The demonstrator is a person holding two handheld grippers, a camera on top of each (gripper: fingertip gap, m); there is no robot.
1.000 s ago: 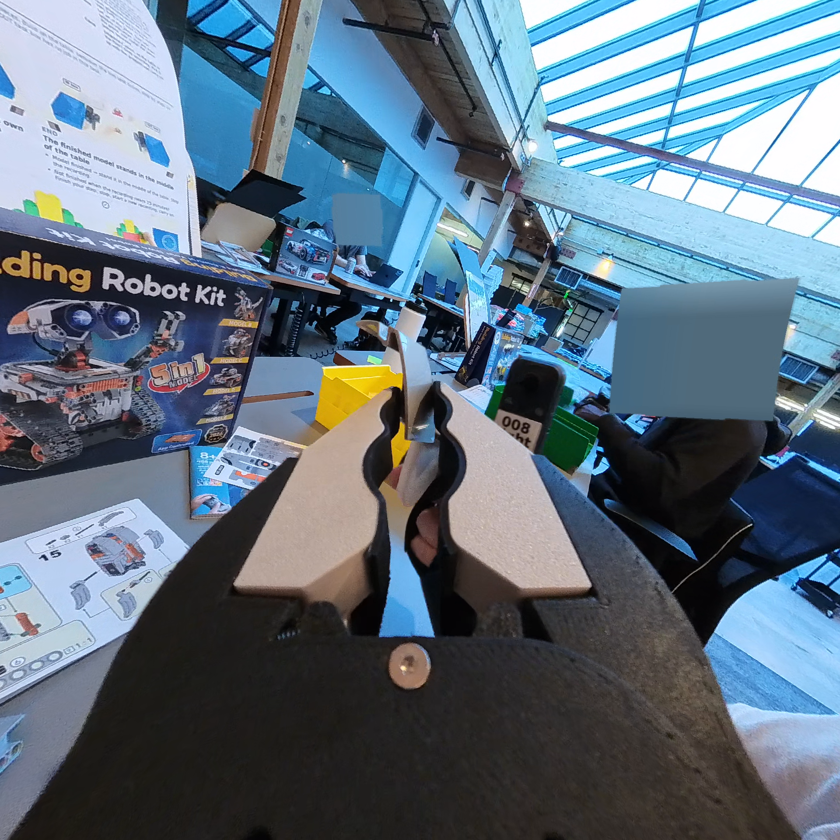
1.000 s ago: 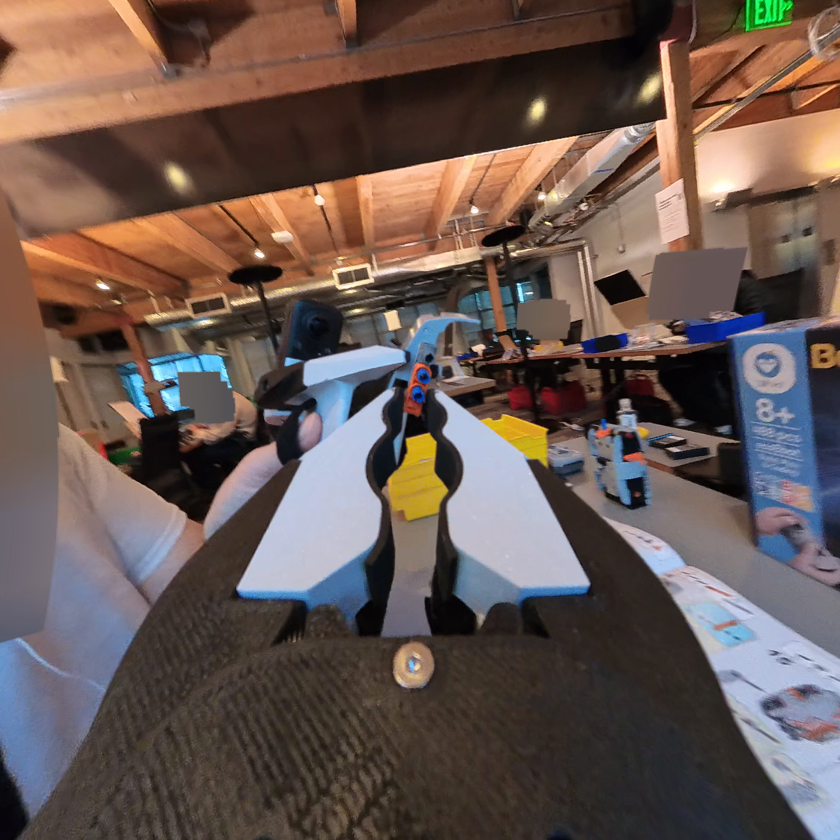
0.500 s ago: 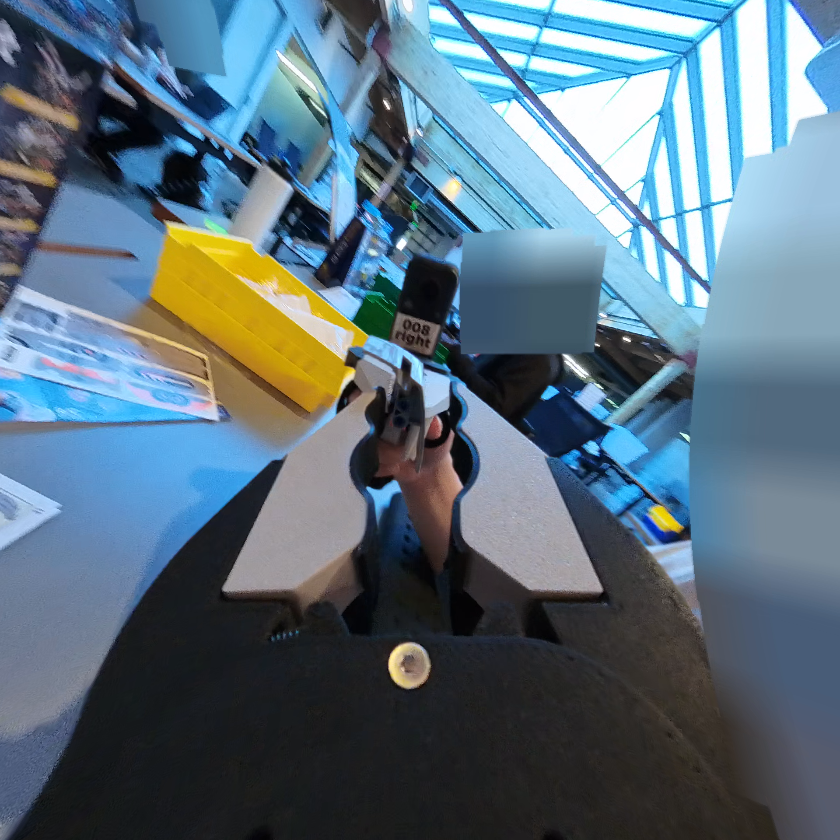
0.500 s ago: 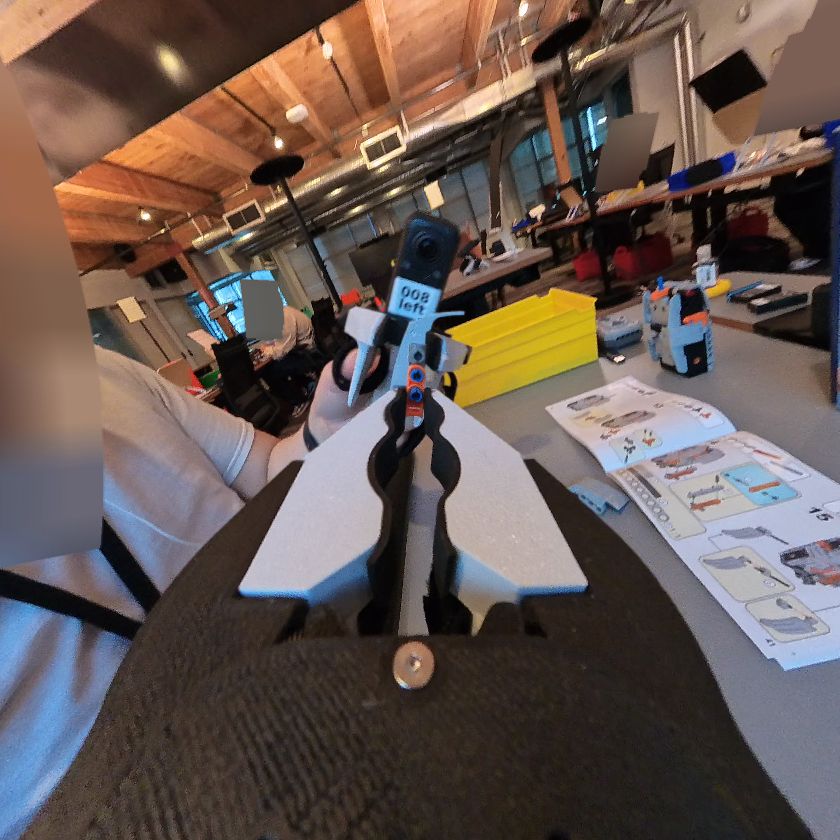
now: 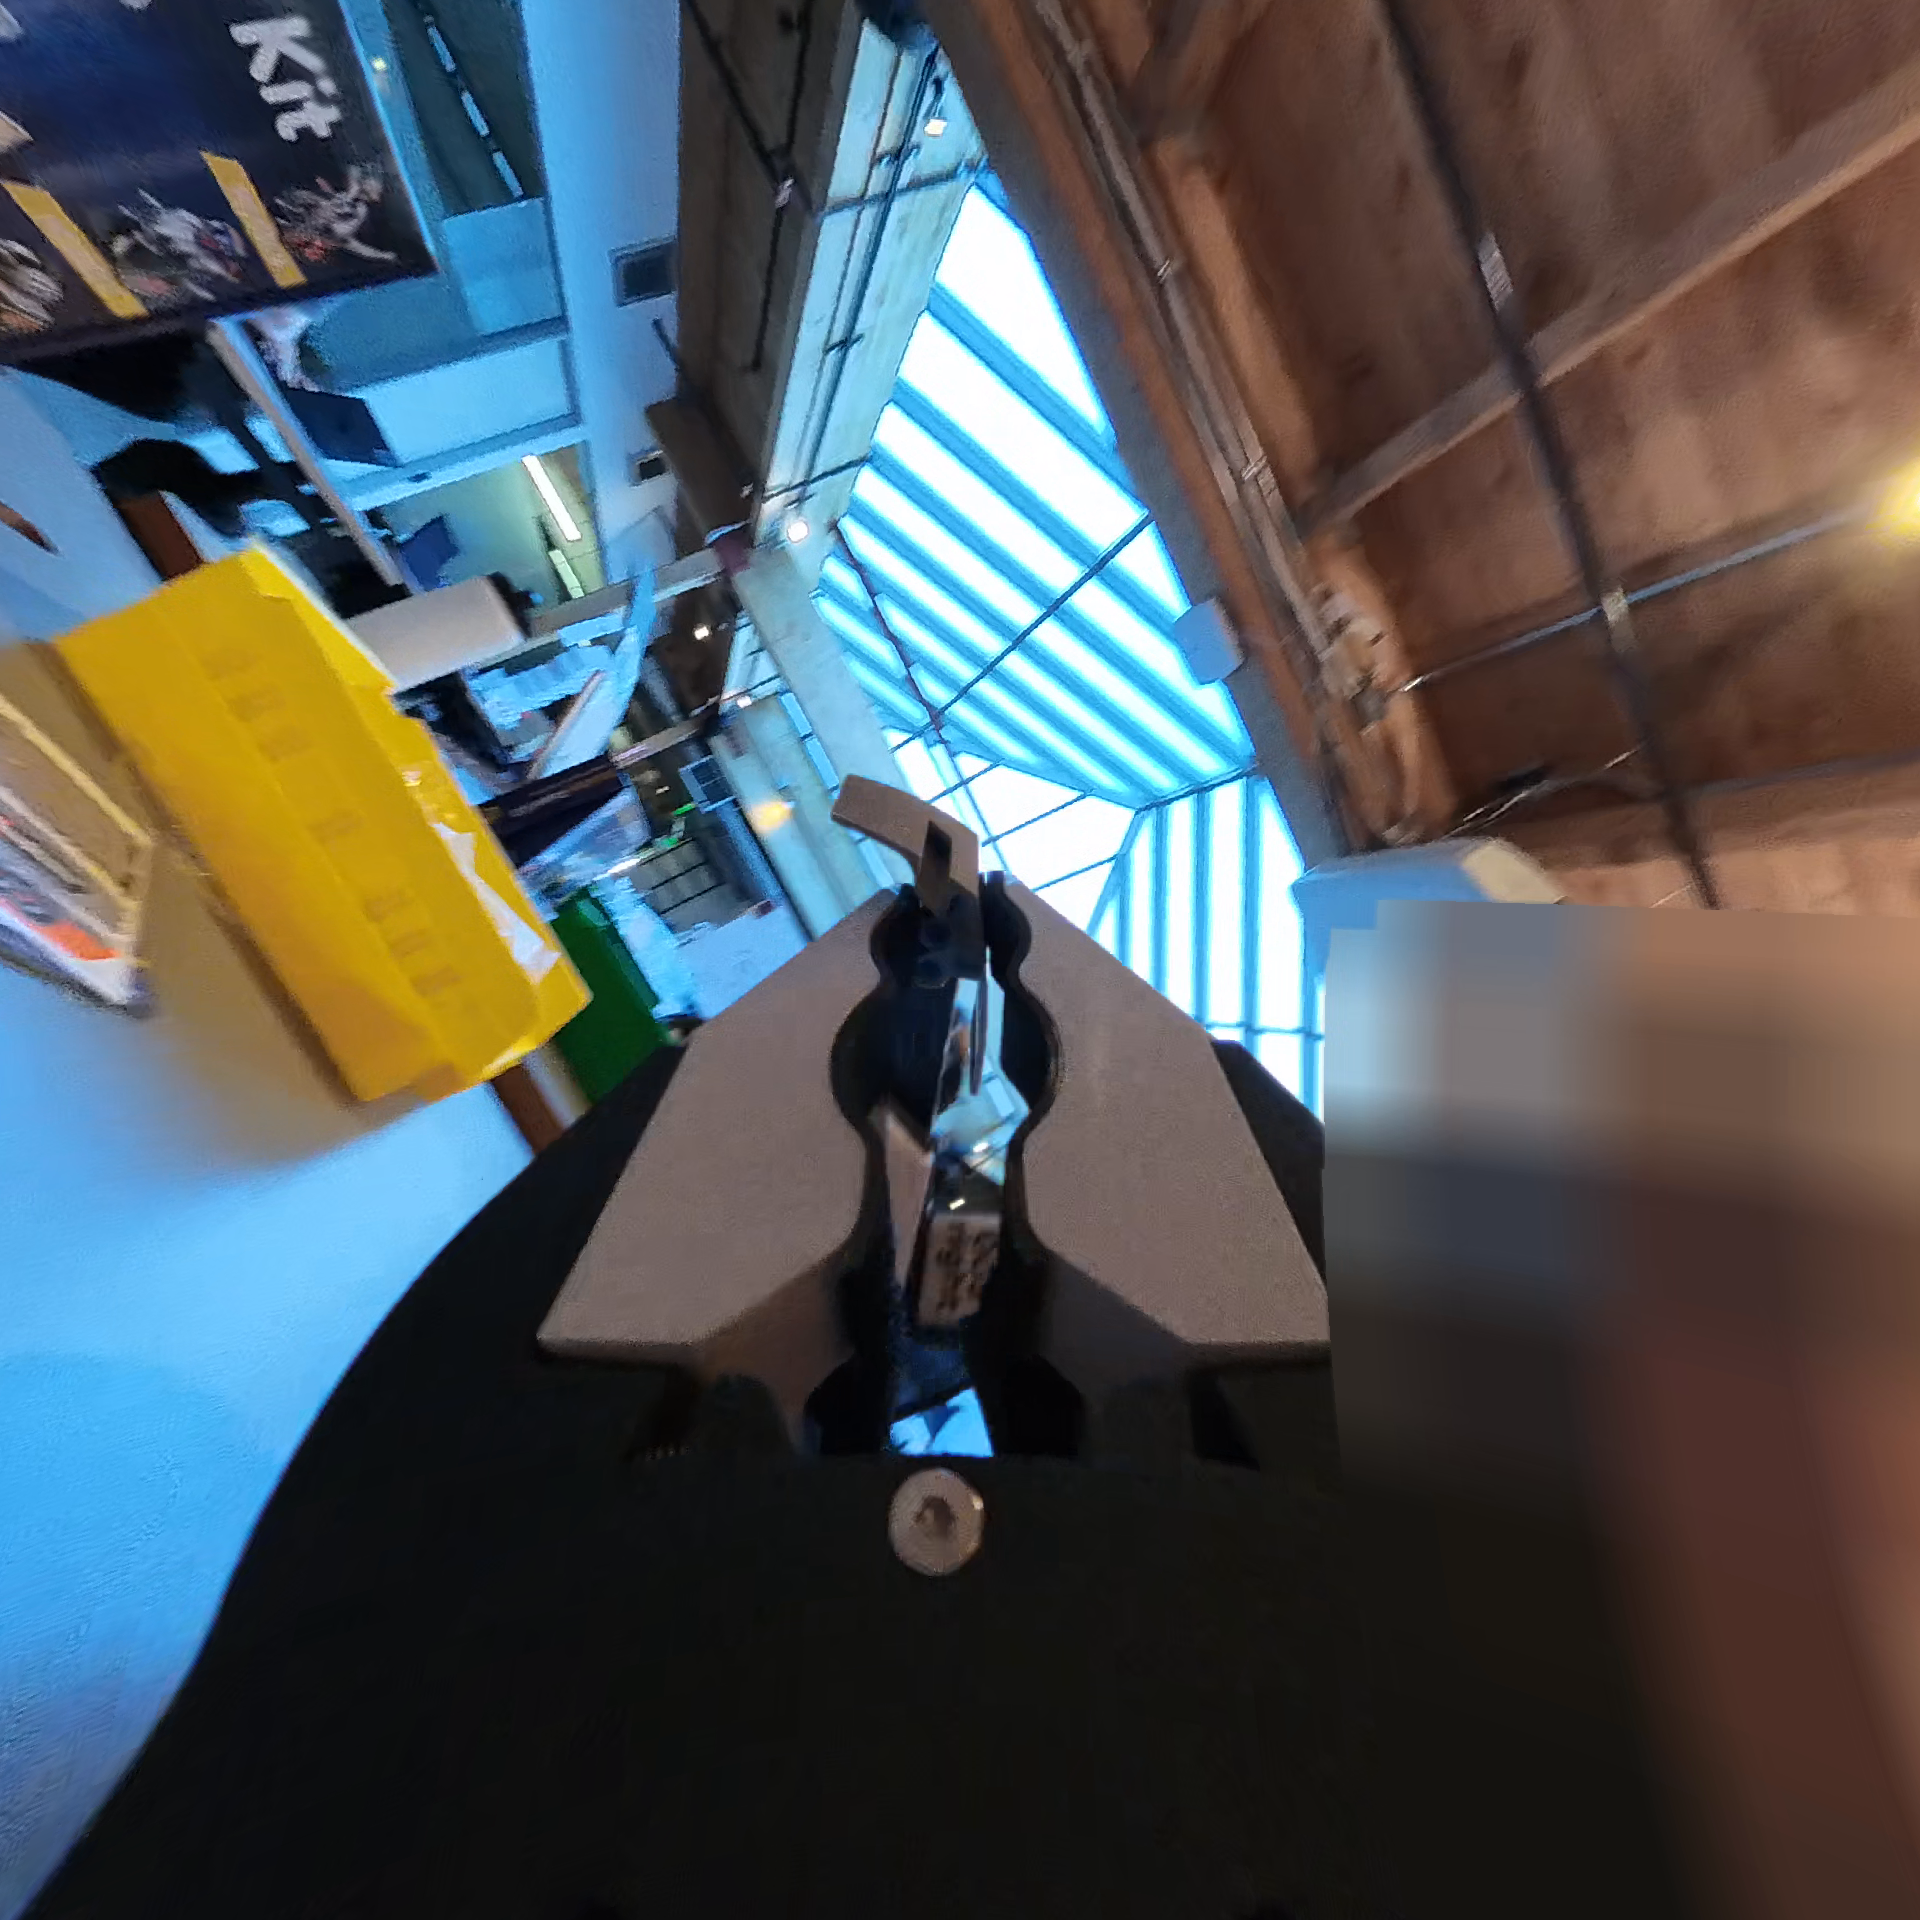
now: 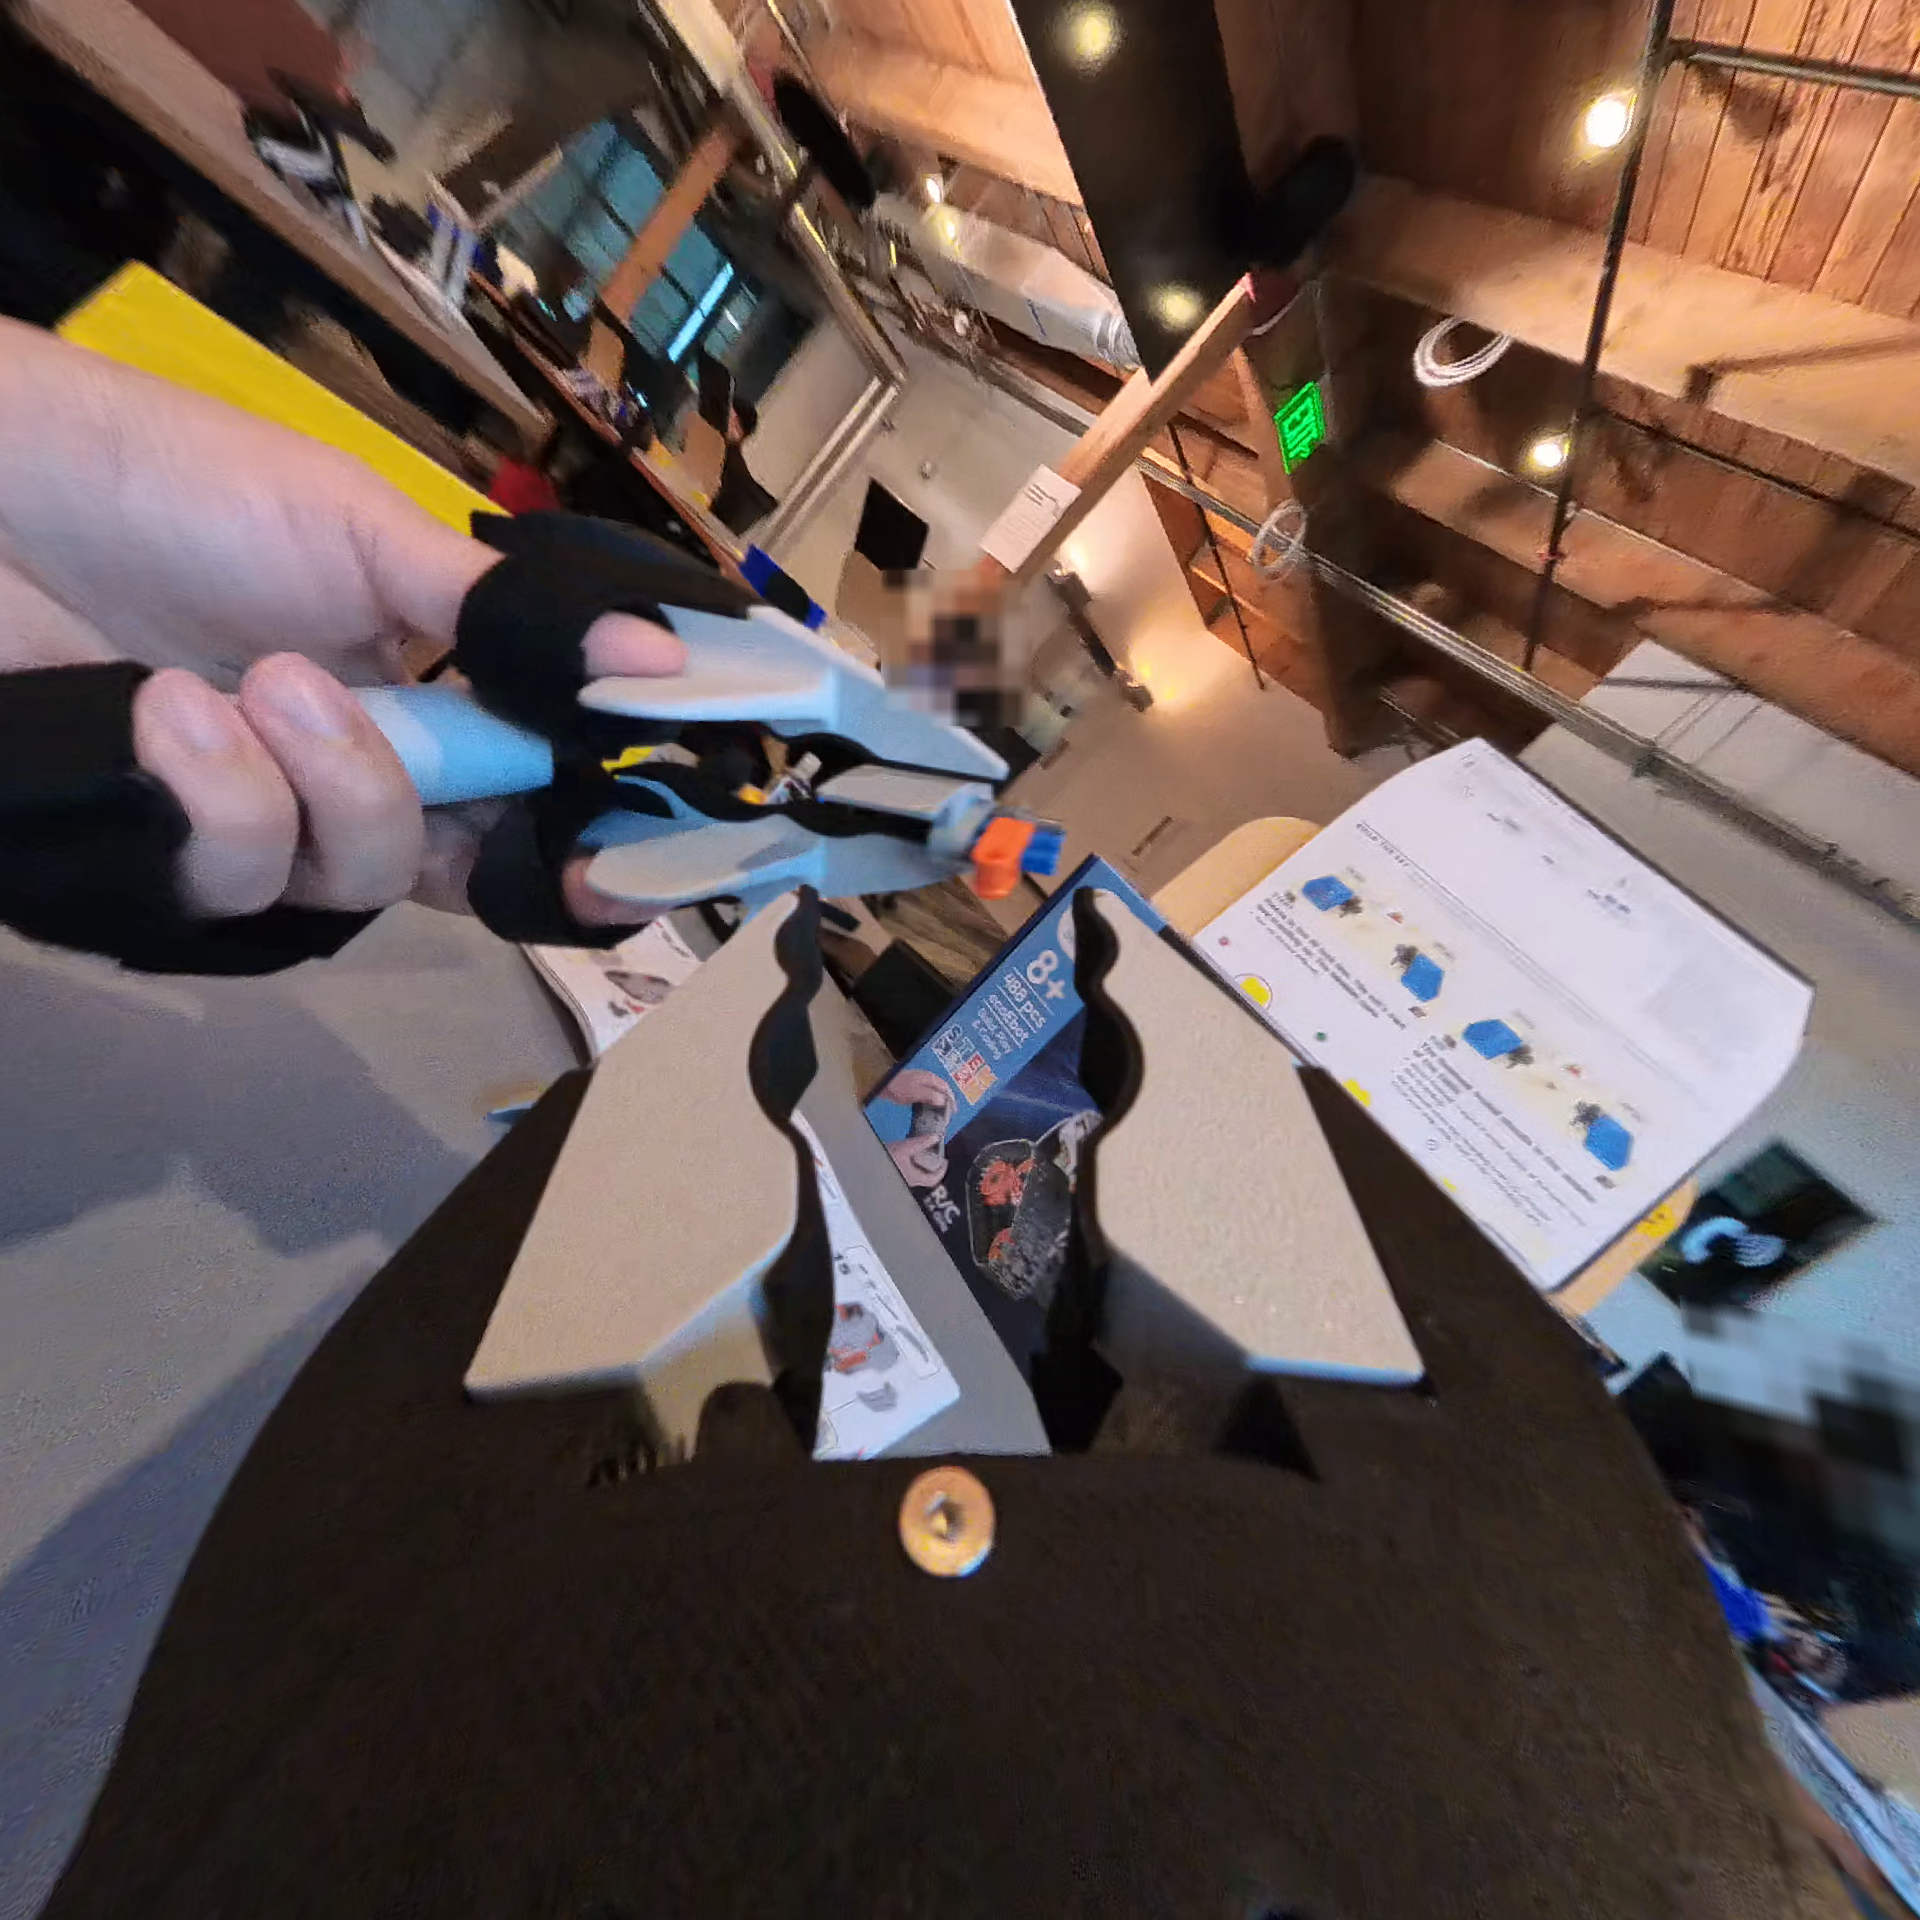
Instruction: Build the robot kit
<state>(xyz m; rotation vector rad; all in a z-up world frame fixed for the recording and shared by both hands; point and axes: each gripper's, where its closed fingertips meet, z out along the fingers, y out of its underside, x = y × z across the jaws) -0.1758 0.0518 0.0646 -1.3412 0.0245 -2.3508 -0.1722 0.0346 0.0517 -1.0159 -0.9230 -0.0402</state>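
Up front in the left wrist view, the left gripper (image 5: 951,914) was clamped on a small grey brick piece (image 5: 940,883), with a curved grey bit poking out past the tips and a dark pinned part wedged just inside them. The whole view was tipped way over, so the yellow bin (image 5: 301,821) sat tilted on the left with a green bin (image 5: 608,997) just behind its lower corner. The table (image 5: 187,1299) showed pale and blurry at lower left. A dark kit box (image 5: 187,156) was in the top left corner, and a skylight (image 5: 1039,644) ran behind the tips. Everything was pretty motion-smeared.

Over in the right wrist view, the right gripper (image 6: 940,914) had its fingers spread apart and nothing between them. Just above and left of its tips was the left gripper (image 6: 966,800), held by a hand (image 6: 239,727) in a black fingerless glove, pinching the same piece (image 6: 1003,847), which from here showed orange and blue ends sticking out. The piece hung right over the right gripper's tips, near them but not touching as far as I could tell. Through the gap you could see the kit box (image 6: 997,1122) and a manual page (image 6: 883,1351) on the table (image 6: 208,1143). An open booklet (image 6: 1507,1018) stood propped to the right.
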